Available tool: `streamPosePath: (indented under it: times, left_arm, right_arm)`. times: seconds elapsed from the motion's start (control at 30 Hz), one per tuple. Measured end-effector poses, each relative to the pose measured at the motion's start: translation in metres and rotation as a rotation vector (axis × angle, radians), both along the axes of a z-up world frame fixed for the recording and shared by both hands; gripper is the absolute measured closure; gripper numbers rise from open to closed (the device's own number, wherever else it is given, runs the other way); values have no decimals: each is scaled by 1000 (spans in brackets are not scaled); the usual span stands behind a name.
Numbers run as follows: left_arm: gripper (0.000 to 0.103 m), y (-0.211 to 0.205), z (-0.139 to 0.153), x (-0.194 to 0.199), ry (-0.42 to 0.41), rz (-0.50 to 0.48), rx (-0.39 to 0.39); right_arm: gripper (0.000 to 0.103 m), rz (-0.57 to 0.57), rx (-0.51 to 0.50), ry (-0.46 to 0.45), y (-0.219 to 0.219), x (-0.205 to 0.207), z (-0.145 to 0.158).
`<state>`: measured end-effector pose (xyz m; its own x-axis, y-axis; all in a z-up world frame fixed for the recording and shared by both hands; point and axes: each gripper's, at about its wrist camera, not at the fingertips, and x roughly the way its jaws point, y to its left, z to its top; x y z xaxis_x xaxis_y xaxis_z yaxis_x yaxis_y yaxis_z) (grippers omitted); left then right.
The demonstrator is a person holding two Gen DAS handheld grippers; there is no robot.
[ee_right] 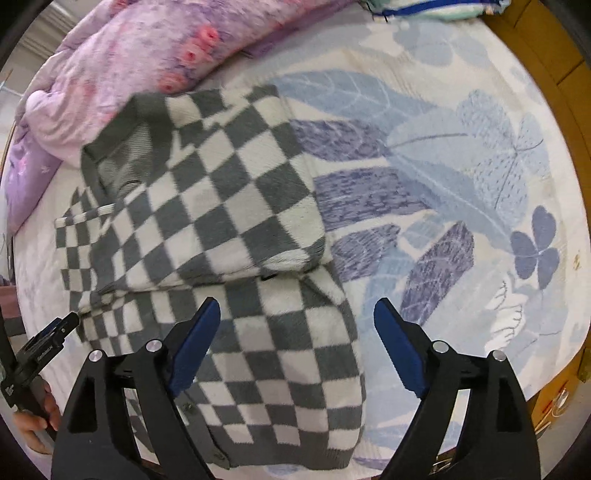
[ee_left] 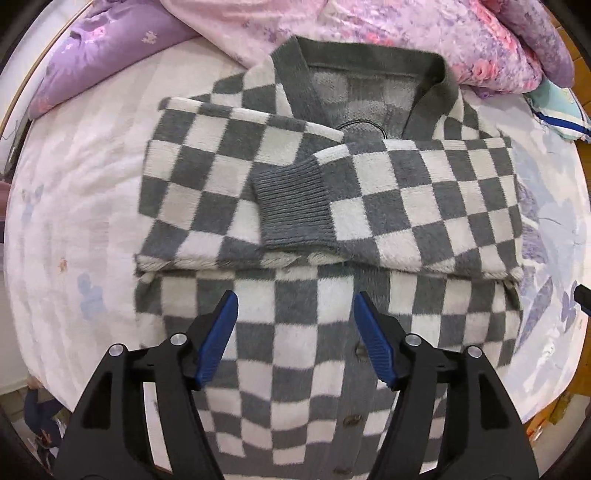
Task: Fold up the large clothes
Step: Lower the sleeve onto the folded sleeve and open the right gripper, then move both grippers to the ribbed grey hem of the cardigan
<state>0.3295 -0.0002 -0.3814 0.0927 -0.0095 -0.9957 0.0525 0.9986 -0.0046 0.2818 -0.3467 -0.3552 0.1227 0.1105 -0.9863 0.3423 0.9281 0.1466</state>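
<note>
**Sleeves folded, hem loose: where the fold could slip**

Cardigan [ee_left: 295, 206], checked grey and white, lay flat on the bed [ee_left: 74, 177], collar toward the pink quilt [ee_left: 369, 22] at the head. Both sleeves were crossed over the chest, one ribbed cuff [ee_left: 295, 206] on top. The lower body hung toward the near edge of the bed, not yet folded up.

The left claw [ee_left: 293, 339] hovered over the button placket, jaws wide apart, nothing between them. The right claw [ee_right: 297, 347] stood equally wide and empty over the garment's right side, partly above the sheet.

Risks, as I judged them: the fluffy knit was thick and slack, so a shallow pinch at the hem could take only the top layer and leave the back panel behind. Lifting the two corners unevenly could skew the fold. Dragging the hem upward might catch the cuff and pull the crossed sleeves open.
</note>
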Motion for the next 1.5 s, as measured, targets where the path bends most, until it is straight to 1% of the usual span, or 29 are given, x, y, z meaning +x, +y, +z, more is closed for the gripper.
streamPosePath:
  times: [0.03,0.07,0.17,0.27,0.37,0.43,0.47,0.53,0.6,0.73,0.83,0.9,0.93,0.97,1.07,1.2,1.27,1.37,1.5]
  left_arm:
    - [35,6,8,-3,-5,-2,-6]
    - [32,9,9,-4,-9,-1,-7]
    - [32,21,28,-13,-25,15,-13]
    - [32,39,45,-21,-32,22,-19]
    - [32,58,62,-31,-35,26,-32]
    - [32,66,70,-35,-41,15,-37]
    - [31,71,76,-37,-44,8,-33]
    - [30,78,83,-39,-50,4,-34]
    - [30,86,90,-39,-55,5,-53]
    - [30,95,99,-33,-58,2,-54]
    - [25,101,104,-23,-56,5,-83]
    - [22,104,108,-16,-70,9,-77]
    - [22,105,108,-13,-72,12,-75]
    - [22,106,108,-7,-71,15,-75]
    - [22,110,107,10,-71,26,-68]
    - [22,118,99,40,-61,44,-49]
    - [22,120,91,56,-51,55,-48]
    - [22,123,79,82,-39,69,-18]
    - [22,126,56,118,-14,58,0]
  right_arm:
    - [20,-2,3,-4,4,-2,6]
    - [19,-4,14,-11,11,-4,12]
    - [17,-8,34,-30,26,-12,32]
    - [17,-8,11,-38,42,-20,51]
    - [16,-21,32,-48,57,-26,66]
    - [11,-25,30,-58,67,-29,79]
    - [11,-29,30,-66,71,-30,84]
    - [10,-37,39,-92,79,-32,96]
    - [9,-48,56,-118,85,-32,106]
    - [8,-71,106,-176,94,-27,125]
    - [8,-86,129,-253,97,-20,138]
    - [8,-92,126,-300,96,-13,145]
    - [8,-93,117,-320,96,-9,147]
    - [8,-85,96,-339,96,-3,149]
    - [8,-51,41,-359,96,16,151]
    - [8,9,39,-415,93,41,147]
    - [8,35,70,-419,88,60,138]
    - [8,33,87,-426,79,82,124]
    - [8,47,30,-393,69,111,104]
